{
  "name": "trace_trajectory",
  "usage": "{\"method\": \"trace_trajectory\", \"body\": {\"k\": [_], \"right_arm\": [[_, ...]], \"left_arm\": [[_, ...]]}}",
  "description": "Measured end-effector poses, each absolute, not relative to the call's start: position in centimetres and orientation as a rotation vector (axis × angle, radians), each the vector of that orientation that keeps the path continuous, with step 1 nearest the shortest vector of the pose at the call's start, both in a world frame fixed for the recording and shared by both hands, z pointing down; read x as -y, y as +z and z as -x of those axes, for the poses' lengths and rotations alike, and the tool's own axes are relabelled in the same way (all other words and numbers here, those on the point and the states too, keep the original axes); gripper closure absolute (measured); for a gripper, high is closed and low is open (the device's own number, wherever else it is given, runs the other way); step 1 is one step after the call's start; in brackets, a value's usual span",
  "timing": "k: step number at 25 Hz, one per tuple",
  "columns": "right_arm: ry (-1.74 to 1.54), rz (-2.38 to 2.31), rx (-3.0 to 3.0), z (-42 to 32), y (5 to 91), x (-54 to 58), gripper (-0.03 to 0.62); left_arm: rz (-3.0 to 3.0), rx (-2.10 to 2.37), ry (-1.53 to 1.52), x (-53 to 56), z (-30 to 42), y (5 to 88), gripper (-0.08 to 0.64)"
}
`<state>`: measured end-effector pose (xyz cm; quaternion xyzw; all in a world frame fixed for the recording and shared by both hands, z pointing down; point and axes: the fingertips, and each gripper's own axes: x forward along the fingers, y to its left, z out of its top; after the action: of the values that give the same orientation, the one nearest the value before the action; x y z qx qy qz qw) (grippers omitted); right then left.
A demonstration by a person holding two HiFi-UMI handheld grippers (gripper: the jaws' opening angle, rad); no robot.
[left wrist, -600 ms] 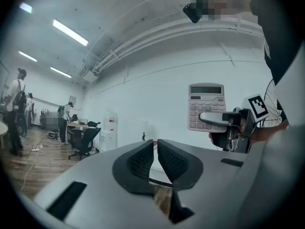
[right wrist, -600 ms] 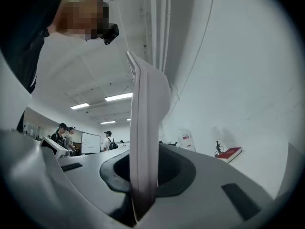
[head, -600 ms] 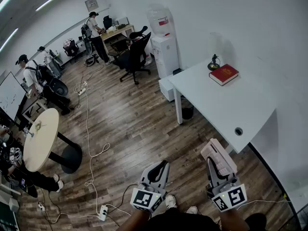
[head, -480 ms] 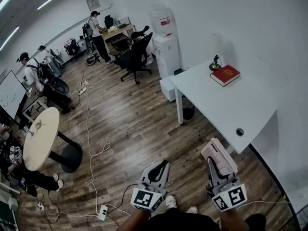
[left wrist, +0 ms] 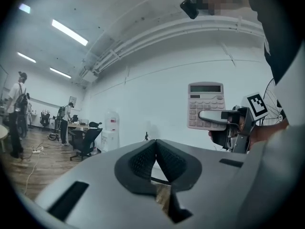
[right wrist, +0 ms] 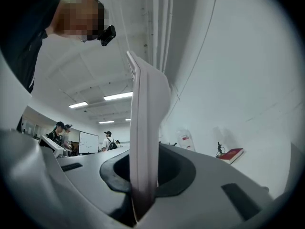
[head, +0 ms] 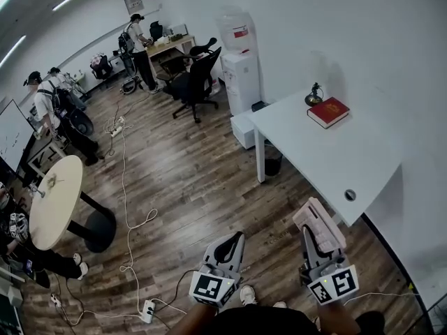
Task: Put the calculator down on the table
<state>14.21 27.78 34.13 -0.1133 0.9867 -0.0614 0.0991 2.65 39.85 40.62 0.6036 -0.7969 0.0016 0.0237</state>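
A pale pink calculator (head: 319,227) stands on edge above the wooden floor, with my right gripper (head: 316,248) shut on its lower end. The right gripper view shows the calculator (right wrist: 145,137) edge-on, clamped between the dark pads of the right gripper (right wrist: 144,173). In the left gripper view the calculator (left wrist: 206,104) faces me with its keys and display showing. My left gripper (head: 227,248) hangs beside it at the left, shut on nothing, and the pads of the left gripper (left wrist: 156,151) meet. The white table (head: 328,166) lies ahead and to the right.
A red book (head: 328,112) and a small dark lamp (head: 313,95) sit at the table's far end, and a cable hole (head: 350,195) is near its front corner. A water dispenser (head: 237,61), office chair (head: 198,82), round table (head: 52,204), floor cables (head: 129,208) and several people stand left.
Both grippers keep their pose and the calculator stays clamped. The room drifts slightly in the head view, and the people at the far left have shifted a little.
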Motion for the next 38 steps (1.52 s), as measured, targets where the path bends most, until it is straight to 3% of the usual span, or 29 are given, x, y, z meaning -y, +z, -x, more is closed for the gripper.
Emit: {"method": "trace_trajectory", "body": {"k": [18,38], "right_arm": [[-0.209,0.408,-2.907,-8.5,35.3,-25.5,0.506],[-0.224,0.477,-2.963,-3.1,38.3,-6.1,0.506]], "left_arm": [[-1.952,2.401,-0.085,-37.5,3.7,41.3,0.54],[-2.038,2.315,-0.015,-16.0,8.6,43.1,0.54]]}}
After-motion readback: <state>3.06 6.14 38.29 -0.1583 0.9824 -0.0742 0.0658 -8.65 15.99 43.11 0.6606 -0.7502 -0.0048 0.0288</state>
